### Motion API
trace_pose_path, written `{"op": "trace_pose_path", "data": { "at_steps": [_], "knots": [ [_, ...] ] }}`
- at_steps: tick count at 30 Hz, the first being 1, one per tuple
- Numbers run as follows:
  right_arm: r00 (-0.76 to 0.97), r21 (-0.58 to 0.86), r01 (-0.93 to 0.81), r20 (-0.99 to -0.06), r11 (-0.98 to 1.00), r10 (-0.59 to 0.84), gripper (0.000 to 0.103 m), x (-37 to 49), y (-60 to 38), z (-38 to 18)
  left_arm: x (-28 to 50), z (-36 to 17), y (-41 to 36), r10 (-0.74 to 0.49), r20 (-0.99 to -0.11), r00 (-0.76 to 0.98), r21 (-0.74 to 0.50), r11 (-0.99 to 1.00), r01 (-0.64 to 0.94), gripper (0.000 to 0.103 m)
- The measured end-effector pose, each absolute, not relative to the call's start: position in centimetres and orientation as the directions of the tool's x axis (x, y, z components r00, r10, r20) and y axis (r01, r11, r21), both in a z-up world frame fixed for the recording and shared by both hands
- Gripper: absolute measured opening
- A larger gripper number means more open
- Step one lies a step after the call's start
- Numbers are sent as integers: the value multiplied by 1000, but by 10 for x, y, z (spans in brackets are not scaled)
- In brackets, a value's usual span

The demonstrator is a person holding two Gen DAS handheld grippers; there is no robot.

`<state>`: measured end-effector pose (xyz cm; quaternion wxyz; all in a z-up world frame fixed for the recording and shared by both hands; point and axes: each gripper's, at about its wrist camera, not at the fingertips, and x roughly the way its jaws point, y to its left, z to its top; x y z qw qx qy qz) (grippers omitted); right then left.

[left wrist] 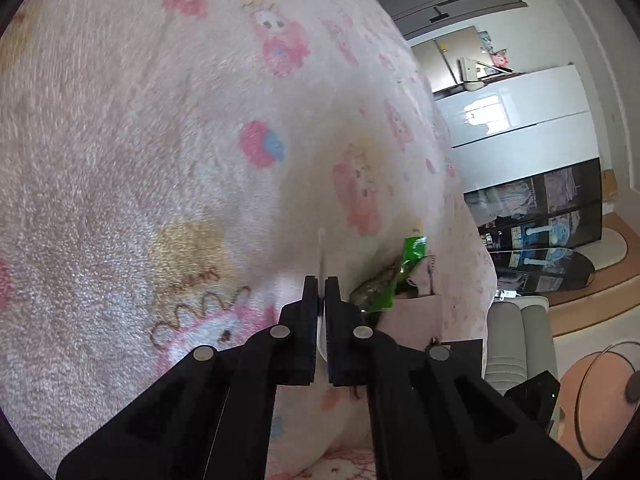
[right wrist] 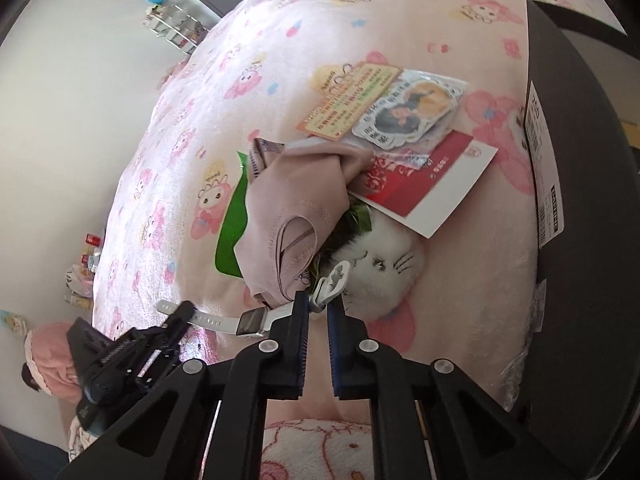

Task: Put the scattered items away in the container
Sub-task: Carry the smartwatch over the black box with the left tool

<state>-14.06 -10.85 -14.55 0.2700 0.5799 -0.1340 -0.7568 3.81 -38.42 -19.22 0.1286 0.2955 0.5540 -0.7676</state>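
A white wristwatch (right wrist: pixel 250 323) lies stretched across the pink blanket (right wrist: pixel 328 20). My right gripper (right wrist: pixel 316 300) is shut on its buckle end (right wrist: pixel 334 280). My left gripper (right wrist: pixel 176 312) pinches the other strap end, which in the left wrist view shows as a thin white strip (left wrist: pixel 321 252) between the shut jaws of the left gripper (left wrist: pixel 321 284). Beyond the watch lie a pink face mask (right wrist: pixel 288 208), a green snack packet (right wrist: pixel 232 232), a white plush cat (right wrist: pixel 384 264), a red-and-white card (right wrist: pixel 432 184) and a sticker packet (right wrist: pixel 408 116). The black container (right wrist: pixel 580 220) stands at the right.
An orange printed card (right wrist: pixel 344 100) lies behind the pile. The green packet (left wrist: pixel 406 268) sits close to the bed's edge. Past that edge are a glass-fronted cabinet (left wrist: pixel 540 208), a grey seat (left wrist: pixel 516 332) and white wardrobes (left wrist: pixel 516 120).
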Motion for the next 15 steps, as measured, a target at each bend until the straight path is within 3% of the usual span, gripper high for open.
{"op": "trace_pose_path", "data": {
  "at_steps": [9, 15],
  "knots": [
    [-236, 568, 290, -738, -770, -633, 6, -135, -92, -102, 33, -120, -349, 193, -524, -830, -782, -496, 378, 1],
    [-322, 569, 300, -695, -765, -643, 6, -126, -44, -59, 9, -78, -297, 328, -447, -833, -805, -554, 213, 1]
  ]
}}
